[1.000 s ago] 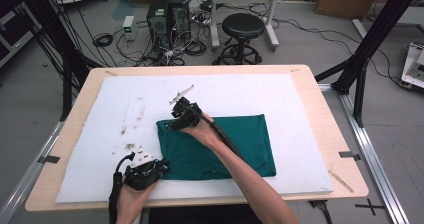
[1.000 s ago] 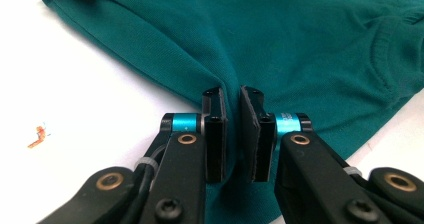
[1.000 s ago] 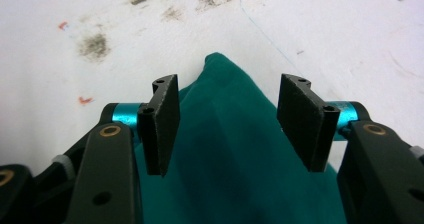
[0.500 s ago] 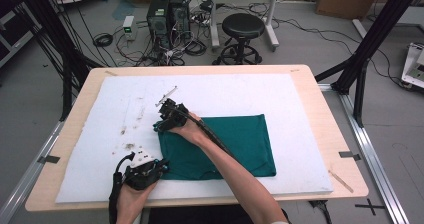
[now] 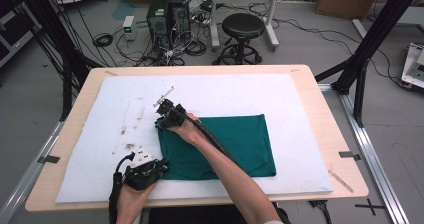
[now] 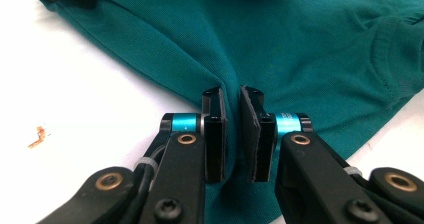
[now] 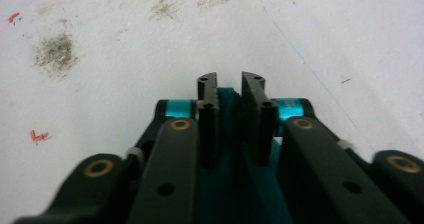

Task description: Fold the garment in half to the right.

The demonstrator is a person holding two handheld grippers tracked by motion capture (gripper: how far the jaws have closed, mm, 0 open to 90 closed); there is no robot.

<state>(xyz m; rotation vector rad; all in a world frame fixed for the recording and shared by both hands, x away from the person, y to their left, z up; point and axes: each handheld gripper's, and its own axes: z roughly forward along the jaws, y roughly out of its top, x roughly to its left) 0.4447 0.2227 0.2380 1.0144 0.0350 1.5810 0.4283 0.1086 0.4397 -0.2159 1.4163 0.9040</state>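
Lab: computer towers (image 5: 167,14), floor cables (image 5: 125,49), rig frame (image 5: 372,36).

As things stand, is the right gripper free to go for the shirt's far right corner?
Probably not: the right gripper is shut on the green shirt at its far left corner, and would have to let go first.

cloth (image 5: 235,141): flat on mat (image 5: 300,99), centre-right
left gripper (image 5: 159,168): at cloth's near-left corner
right gripper (image 5: 161,120): at cloth's far-left corner
stool (image 5: 243,26): on floor, beyond cloth's far side
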